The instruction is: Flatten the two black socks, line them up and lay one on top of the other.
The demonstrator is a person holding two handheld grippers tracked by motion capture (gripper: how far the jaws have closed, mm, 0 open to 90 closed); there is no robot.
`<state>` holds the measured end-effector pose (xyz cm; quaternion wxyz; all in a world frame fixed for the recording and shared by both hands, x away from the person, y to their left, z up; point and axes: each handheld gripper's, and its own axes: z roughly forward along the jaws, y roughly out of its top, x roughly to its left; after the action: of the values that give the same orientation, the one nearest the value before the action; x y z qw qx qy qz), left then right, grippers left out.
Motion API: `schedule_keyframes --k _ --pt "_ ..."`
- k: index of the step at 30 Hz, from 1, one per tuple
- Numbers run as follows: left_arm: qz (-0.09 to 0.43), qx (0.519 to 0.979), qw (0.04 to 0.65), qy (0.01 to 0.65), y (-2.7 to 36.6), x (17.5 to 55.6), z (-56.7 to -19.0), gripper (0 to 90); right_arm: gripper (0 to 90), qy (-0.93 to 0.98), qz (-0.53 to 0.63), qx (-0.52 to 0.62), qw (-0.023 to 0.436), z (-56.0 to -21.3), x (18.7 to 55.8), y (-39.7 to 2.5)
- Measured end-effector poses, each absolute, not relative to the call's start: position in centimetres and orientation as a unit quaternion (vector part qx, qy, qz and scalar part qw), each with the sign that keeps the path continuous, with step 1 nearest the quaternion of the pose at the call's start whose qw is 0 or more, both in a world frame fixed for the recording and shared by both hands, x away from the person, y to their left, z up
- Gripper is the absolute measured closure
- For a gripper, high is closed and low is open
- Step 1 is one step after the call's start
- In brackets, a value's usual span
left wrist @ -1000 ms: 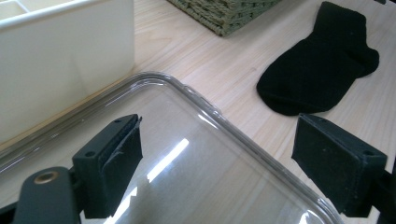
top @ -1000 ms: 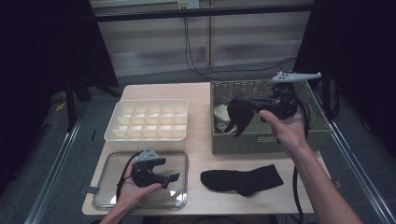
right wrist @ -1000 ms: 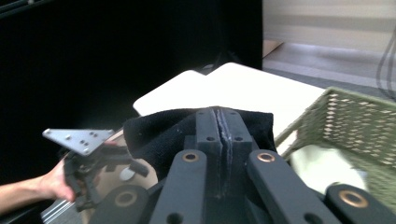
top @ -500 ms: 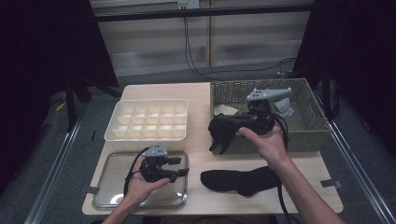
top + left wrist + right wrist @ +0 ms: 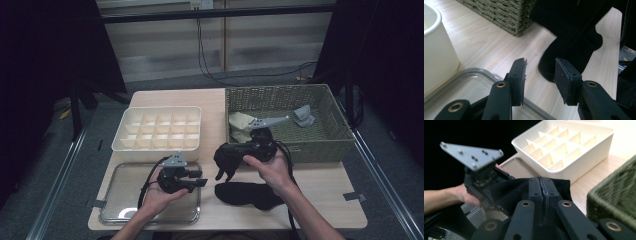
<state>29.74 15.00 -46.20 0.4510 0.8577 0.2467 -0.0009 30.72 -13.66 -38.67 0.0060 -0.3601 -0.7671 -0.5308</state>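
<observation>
High view. A black knitted sock (image 5: 226, 159) is held clamped in the right gripper (image 5: 235, 152), hanging above the pale wooden table (image 5: 320, 195) just in front of the green woven wicker basket (image 5: 330, 145). A second black sock (image 5: 245, 194) is laid flat on the table beneath it. The left gripper (image 5: 200, 182) is held over the clear shallow plastic tray (image 5: 120, 210), pointed toward the socks. A cream plastic box with small square compartments (image 5: 159, 129) is set behind the tray. A beige cloth (image 5: 240, 125) and a grey cloth (image 5: 303, 116) are seen inside the basket.

Left gripper view. The jaws are parted by a moderate gap and nothing is held between them; the flat sock is seen past the tips, the hanging sock above it.

Right gripper view. The jaws are pressed fully together on a fold of the hanging sock, with the left gripper close behind the cloth.

Risk. Only a narrow fold appears to be pinched; the sock could be pulled free if tugged. The loose end could be missed by the left gripper, or the flat sock snagged.

Markings. No brand, label or writing can be read.
</observation>
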Motion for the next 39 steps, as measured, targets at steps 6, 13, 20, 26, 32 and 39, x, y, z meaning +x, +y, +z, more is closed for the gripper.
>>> schedule_keyframes --k 6,13,20,26,32,39 --pt "0.001 0.855 0.449 0.259 15.0 30.0 -46.5 58.4 87.7 -0.768 -0.525 -0.366 0.02 -40.4 30.5 -13.3" --pt "-0.01 0.864 0.438 0.248 13.6 30.1 -46.9 59.2 87.5 -0.773 -0.51 -0.377 0.024 -42.3 30.1 -14.0" --pt "-0.025 0.869 0.436 0.231 11.6 30.3 -47.0 60.3 86.4 -0.767 -0.508 -0.392 0.021 -43.6 29.3 -16.1" --pt "-0.035 0.885 0.418 0.202 9.9 29.7 -47.4 60.7 85.0 -0.764 -0.503 -0.404 0.018 -44.8 28.5 -17.8" --pt "-0.05 0.887 0.417 0.192 9.6 29.4 -48.1 64.0 86.8 -0.771 -0.484 -0.413 0.023 -46.1 27.9 -18.5" --pt "-0.045 0.894 0.401 0.196 10.1 29.0 -48.4 68.9 83.8 -0.788 -0.471 -0.397 0.024 -45.9 26.7 -16.6"
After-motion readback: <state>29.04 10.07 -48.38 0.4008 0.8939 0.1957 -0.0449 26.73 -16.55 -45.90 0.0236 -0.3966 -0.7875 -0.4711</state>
